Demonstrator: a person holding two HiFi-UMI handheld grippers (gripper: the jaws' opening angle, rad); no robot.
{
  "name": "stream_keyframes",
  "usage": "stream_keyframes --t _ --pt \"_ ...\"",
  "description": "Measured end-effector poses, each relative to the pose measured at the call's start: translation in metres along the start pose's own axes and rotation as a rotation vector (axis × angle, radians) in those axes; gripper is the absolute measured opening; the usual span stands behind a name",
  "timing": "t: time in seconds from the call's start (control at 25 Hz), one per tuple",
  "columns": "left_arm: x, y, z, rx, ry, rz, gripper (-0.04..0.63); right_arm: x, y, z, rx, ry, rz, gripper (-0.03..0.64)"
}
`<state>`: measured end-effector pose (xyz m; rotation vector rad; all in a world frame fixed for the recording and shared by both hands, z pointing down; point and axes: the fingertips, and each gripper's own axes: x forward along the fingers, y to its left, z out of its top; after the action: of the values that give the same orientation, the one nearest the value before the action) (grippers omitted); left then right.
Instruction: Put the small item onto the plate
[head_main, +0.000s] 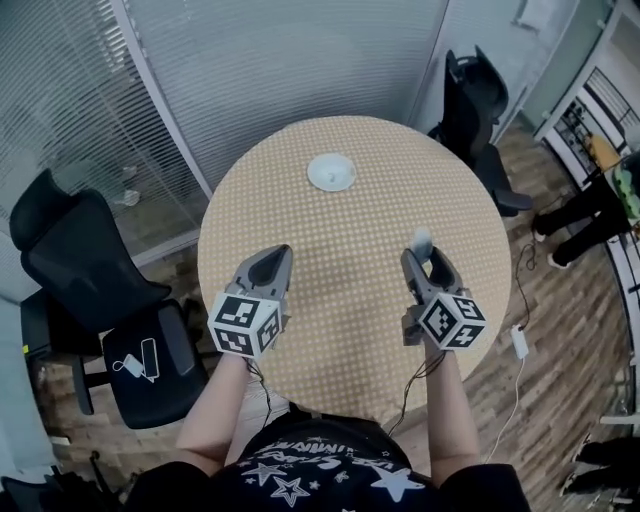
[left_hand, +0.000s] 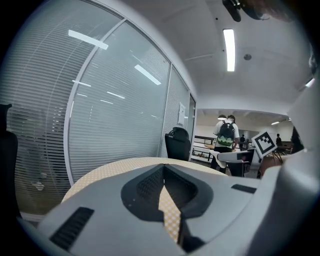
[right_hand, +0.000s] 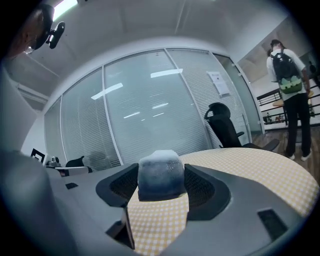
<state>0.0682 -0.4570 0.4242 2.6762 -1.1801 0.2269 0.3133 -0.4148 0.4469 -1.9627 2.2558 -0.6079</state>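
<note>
A small pale plate (head_main: 331, 172) sits on the far side of the round table (head_main: 340, 300), which has a yellow checked cover. My right gripper (head_main: 423, 254) is over the table's right side, shut on a small pale blue-white block (right_hand: 160, 175), also visible as the block (head_main: 421, 239) at the jaw tips in the head view. My left gripper (head_main: 277, 259) hovers over the table's left near part, its jaws closed together with nothing between them. Both grippers are well short of the plate.
Black office chairs stand at the left (head_main: 100, 300) and beyond the table at the back right (head_main: 478, 110). Glass walls with blinds (head_main: 250, 70) run behind the table. A person with a backpack (right_hand: 289, 95) stands off to the right.
</note>
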Motion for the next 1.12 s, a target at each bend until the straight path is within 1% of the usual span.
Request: stream_keyframes --t 0.12,0.2,0.28,0.48,0.68,0.8,1.12 --pt "0.027 0.010 0.010 0.023 0.010 0.041 0.006 0.047 0.004 0.007 -0.031 0.046 0.097 0.296" --pt "0.045 0.014 0.021 0.045 0.001 0.056 0.006 0.075 0.006 0.014 -0.073 0.065 0.152 0.296" --pt "0.063 0.020 0.028 0.046 -0.006 0.066 0.006 0.102 0.007 0.018 -0.108 0.081 0.199 0.296" --pt "0.110 0.049 0.019 0.042 0.042 0.099 0.006 0.173 0.009 0.011 -0.156 0.139 0.282 0.296" --pt "0.141 0.074 -0.002 0.020 0.099 0.123 0.006 0.238 0.005 -0.020 -0.183 0.231 0.307 0.296" --pt "0.155 0.087 -0.011 0.007 0.118 0.130 0.006 0.272 0.000 -0.036 -0.197 0.270 0.308 0.296" --pt "0.182 0.121 -0.047 -0.013 0.173 0.161 0.006 0.341 -0.007 -0.078 -0.266 0.376 0.306 0.297"
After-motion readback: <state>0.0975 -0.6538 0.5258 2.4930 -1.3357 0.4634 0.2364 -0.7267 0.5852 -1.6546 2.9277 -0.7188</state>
